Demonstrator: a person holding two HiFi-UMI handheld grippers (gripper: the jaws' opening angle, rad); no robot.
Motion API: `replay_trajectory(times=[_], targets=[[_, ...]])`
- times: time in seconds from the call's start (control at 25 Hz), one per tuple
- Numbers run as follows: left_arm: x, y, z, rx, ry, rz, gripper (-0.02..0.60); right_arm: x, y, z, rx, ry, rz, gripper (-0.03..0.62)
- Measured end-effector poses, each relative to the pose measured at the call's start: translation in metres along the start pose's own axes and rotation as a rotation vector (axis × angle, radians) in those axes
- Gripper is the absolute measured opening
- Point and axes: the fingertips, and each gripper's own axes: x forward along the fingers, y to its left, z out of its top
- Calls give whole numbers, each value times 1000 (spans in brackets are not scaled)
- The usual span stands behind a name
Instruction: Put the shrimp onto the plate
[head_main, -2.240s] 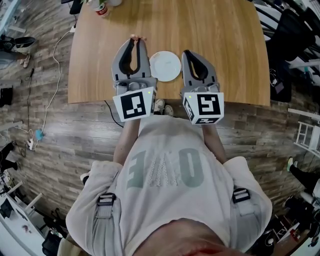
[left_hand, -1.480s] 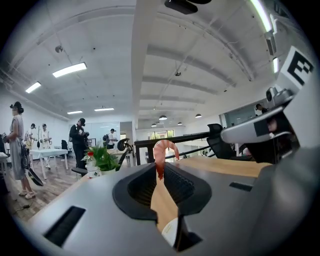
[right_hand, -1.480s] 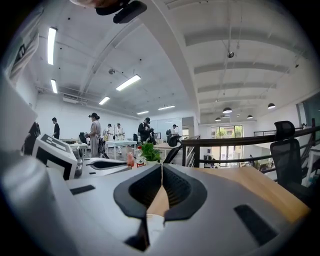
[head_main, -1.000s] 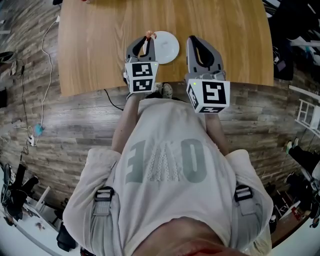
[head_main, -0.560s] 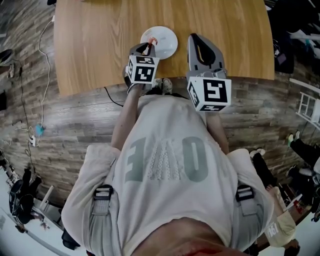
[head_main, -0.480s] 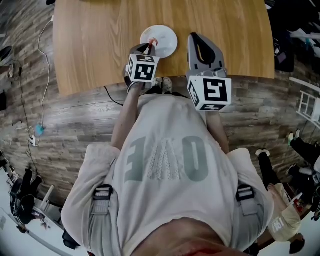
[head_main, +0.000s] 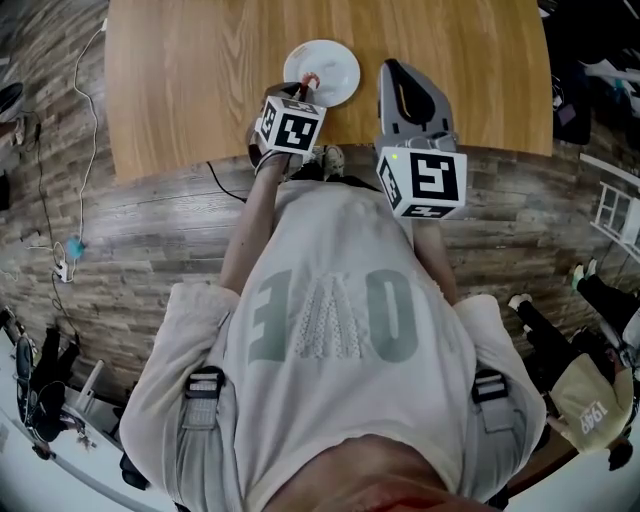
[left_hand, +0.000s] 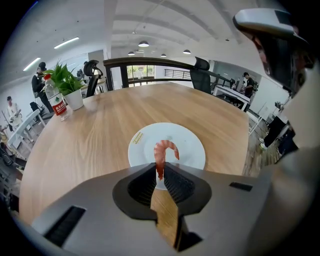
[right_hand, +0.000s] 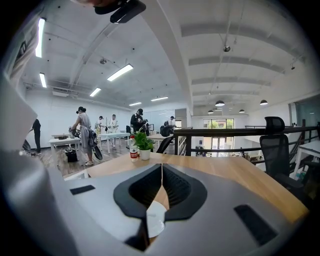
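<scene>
A curled pink shrimp (left_hand: 163, 150) hangs tail-down from my left gripper (left_hand: 159, 169), whose jaws are shut on its tail. It hovers over the near half of the round white plate (left_hand: 192, 149) on the wooden table (left_hand: 90, 145). In the head view the left gripper (head_main: 303, 88) tilts over the plate's (head_main: 335, 66) near-left rim, with the shrimp (head_main: 311, 80) at its tips. My right gripper (head_main: 393, 66) is to the right of the plate, above the table's near edge. In the right gripper view, that gripper (right_hand: 161, 168) has its jaws shut with nothing between them.
A water bottle (left_hand: 57, 102) and a potted plant (left_hand: 68, 86) stand at the table's far left. Office chairs (left_hand: 201, 65) and a railing lie beyond the far edge. A cable (head_main: 88, 110) runs on the floor left of the table. People stand at distant desks (right_hand: 82, 131).
My left gripper has carried the shrimp from left of the plate rightwards to above the plate and tilted down. The right gripper stayed beside the plate.
</scene>
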Motion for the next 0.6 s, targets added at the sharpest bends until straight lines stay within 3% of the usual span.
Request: replay_trajectory(times=[0.6], targets=[[2, 0, 1, 14, -11, 17, 52, -1, -1, 2, 10, -11, -2, 21]])
